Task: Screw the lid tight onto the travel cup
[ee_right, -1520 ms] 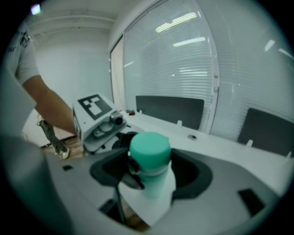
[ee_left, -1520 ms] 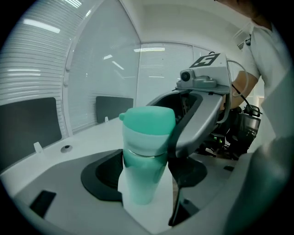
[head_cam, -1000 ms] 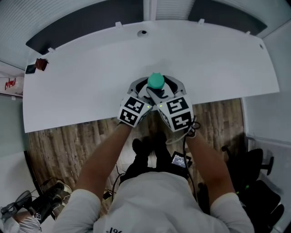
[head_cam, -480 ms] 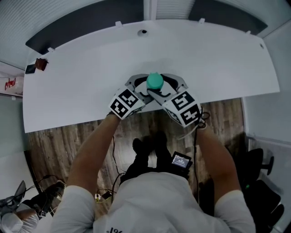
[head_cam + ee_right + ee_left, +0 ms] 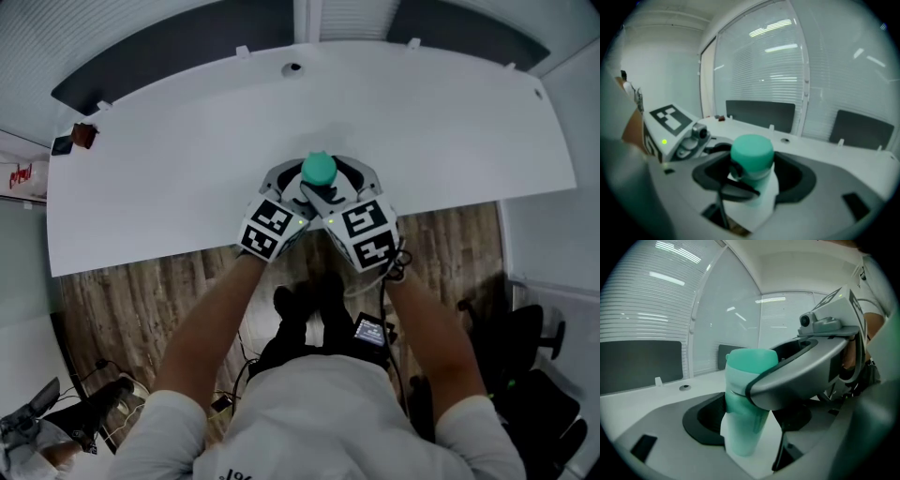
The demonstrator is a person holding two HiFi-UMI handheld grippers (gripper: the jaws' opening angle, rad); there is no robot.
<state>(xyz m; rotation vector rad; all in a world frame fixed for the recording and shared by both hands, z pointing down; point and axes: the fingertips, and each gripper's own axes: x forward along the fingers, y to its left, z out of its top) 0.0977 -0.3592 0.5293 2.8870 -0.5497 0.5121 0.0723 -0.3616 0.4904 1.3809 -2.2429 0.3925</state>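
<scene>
White table [image 5: 187, 141], teal travel cup [image 5: 740, 420] upright near its front edge. Left gripper [image 5: 744, 439] pinches the cup's body, and right gripper [image 5: 752, 176] clamps the lid [image 5: 751, 150].

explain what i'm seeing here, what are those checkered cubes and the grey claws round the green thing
A person at a white table holds a hand-held grasping tool in each hand. The checkered cubes are parts of those tools. The top-down picture comes from a camera on the person's head. The other two come from cameras riding on each tool. The left tool is closed on the body of a green travel cup, and the right tool is closed on its lid.
</scene>
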